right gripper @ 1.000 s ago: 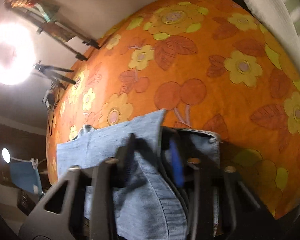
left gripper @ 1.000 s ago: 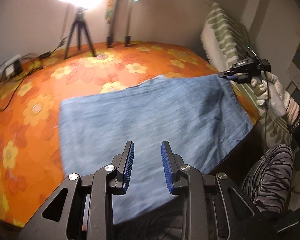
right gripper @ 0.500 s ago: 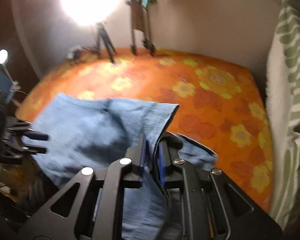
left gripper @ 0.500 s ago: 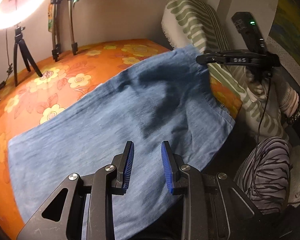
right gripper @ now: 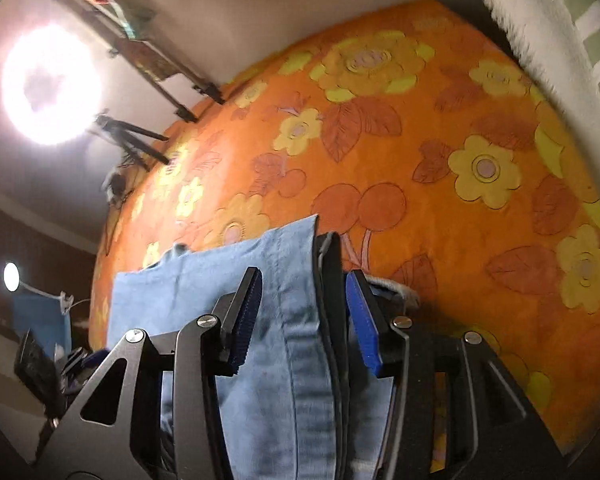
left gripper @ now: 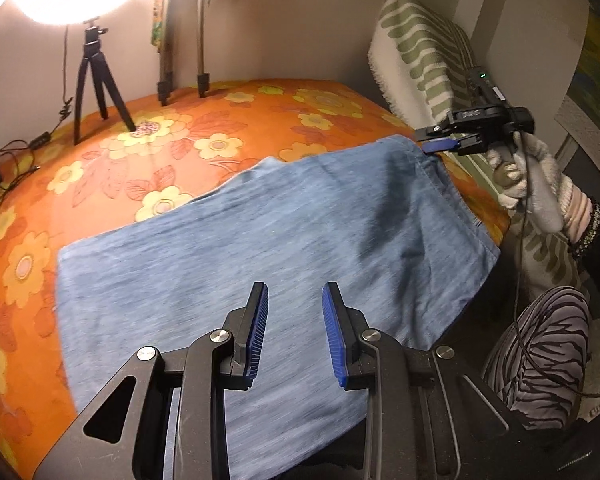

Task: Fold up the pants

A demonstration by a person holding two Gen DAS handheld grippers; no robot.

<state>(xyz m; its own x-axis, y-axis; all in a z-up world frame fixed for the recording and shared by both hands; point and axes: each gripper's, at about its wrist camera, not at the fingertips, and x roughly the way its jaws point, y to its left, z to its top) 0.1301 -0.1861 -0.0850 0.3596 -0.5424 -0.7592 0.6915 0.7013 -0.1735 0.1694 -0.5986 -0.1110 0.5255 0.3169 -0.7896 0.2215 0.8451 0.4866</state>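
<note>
The pants [left gripper: 260,264] lay spread flat on the bed [left gripper: 228,120], blue denim over the orange flowered cover, one side reaching the bed's near edge. By the look of it a fold had just been laid down and the release was in hand. The right gripper [right gripper: 304,312] sat at the far corner of the cloth, beside the striped pillow [left gripper: 416,52]; its jaws were opening, with a doubled hem of the pants between them, and the pads [right gripper: 246,312] looked clear of the denim on both sides. The left gripper [left gripper: 294,332] hovered above the near part of the pants, jaws a modest way apart with nothing between them. The next move probably called for the right gripper to draw back without dragging the corner out of line, then for both to take a fresh edge, likely at the short ends, and carry it across for another fold. Keeping the layers square would matter, since denim slides on a soft cover.
</note>
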